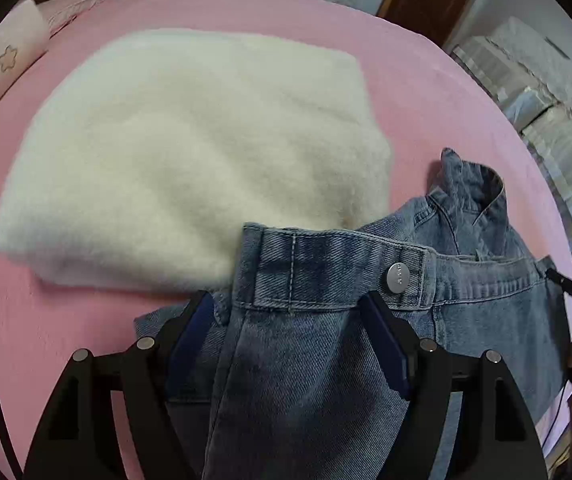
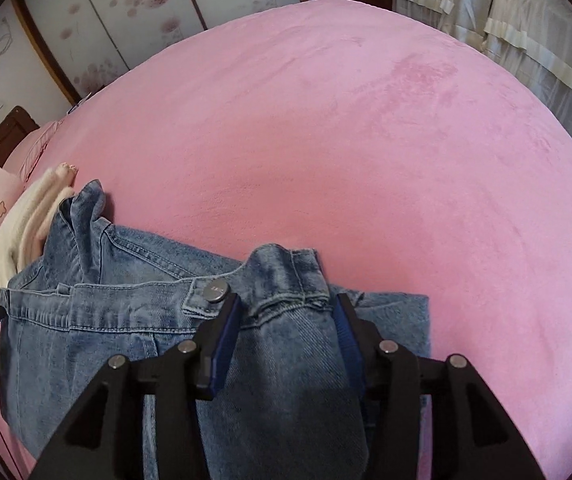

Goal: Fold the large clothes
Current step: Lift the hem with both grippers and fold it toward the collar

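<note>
A pair of blue jeans [image 1: 482,312] lies on the pink bed, waistband and metal button [image 1: 398,277] facing up. My left gripper [image 1: 290,304] holds a bunched fold of the waistband between its blue pads [image 1: 386,340]. In the right wrist view the jeans [image 2: 97,320] spread to the left, and my right gripper [image 2: 288,304] is closed on the other waistband end, beside the button [image 2: 216,290]. The cloth fills each gap, so the jaws stand fairly wide.
A folded fluffy white garment [image 1: 189,152] lies on the pink bedspread [image 2: 366,140] beyond the jeans' left end; it also shows in the right wrist view [image 2: 25,224]. Pink pillows [image 1: 1,64] sit at the left. Cream-covered furniture [image 2: 526,24] stands right of the bed.
</note>
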